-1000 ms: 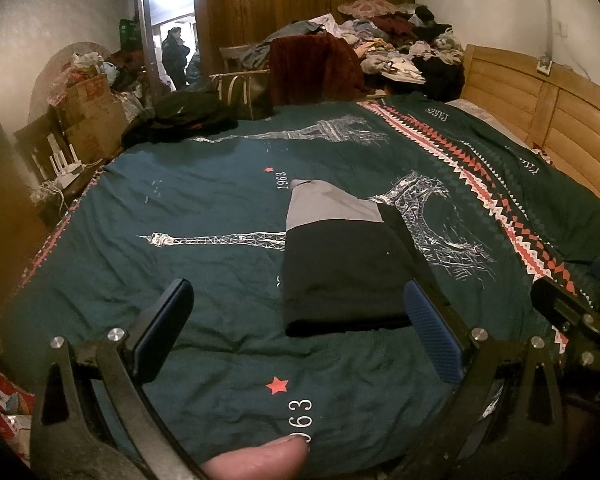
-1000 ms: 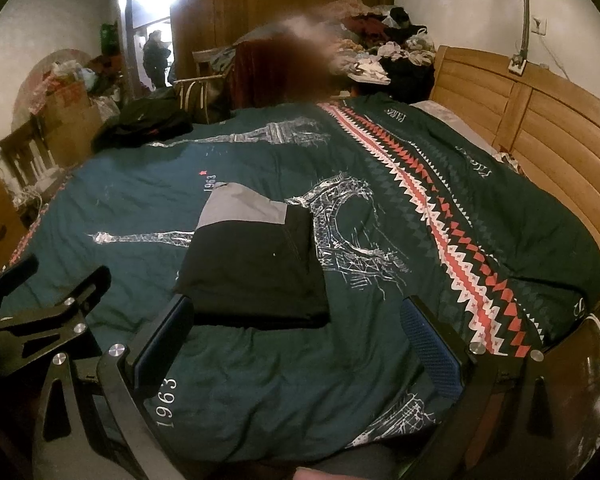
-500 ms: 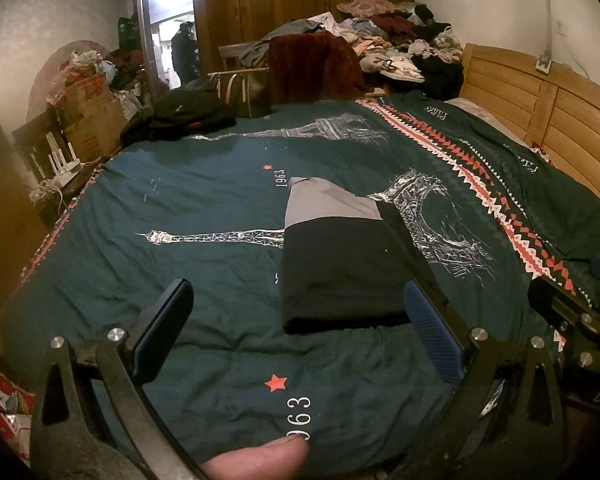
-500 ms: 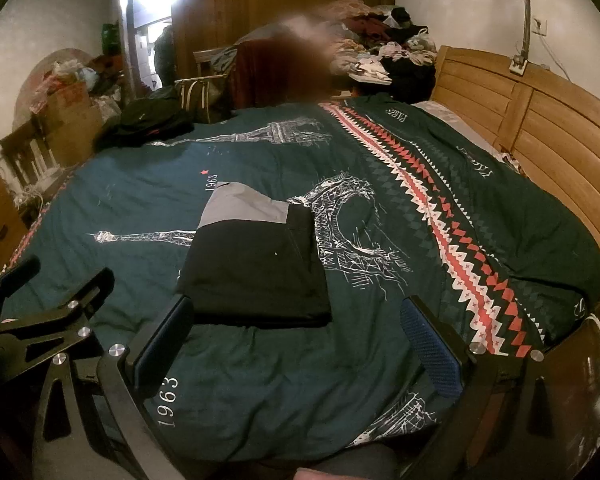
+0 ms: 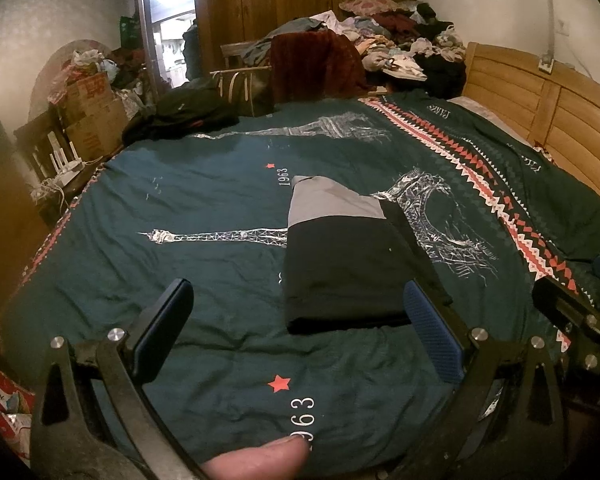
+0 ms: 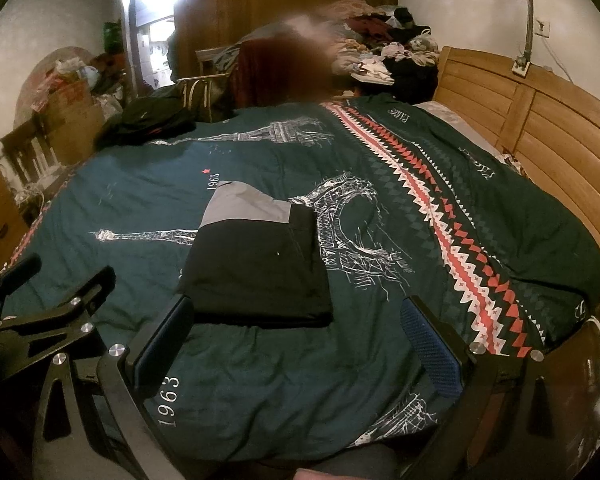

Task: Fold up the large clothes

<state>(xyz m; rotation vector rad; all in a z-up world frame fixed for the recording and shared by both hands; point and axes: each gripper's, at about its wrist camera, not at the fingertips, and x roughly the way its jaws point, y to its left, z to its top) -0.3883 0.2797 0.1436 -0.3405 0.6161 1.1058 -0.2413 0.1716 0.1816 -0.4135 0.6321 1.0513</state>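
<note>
The garment (image 5: 340, 272), black with a grey part, is lying as a flat folded rectangle in the middle of the bed (image 5: 204, 208), so the folding looks finished. Both the left gripper (image 5: 298, 334) and the right gripper (image 6: 296, 340) are hovering before its near edge, fingers spread, holding nothing.
</note>
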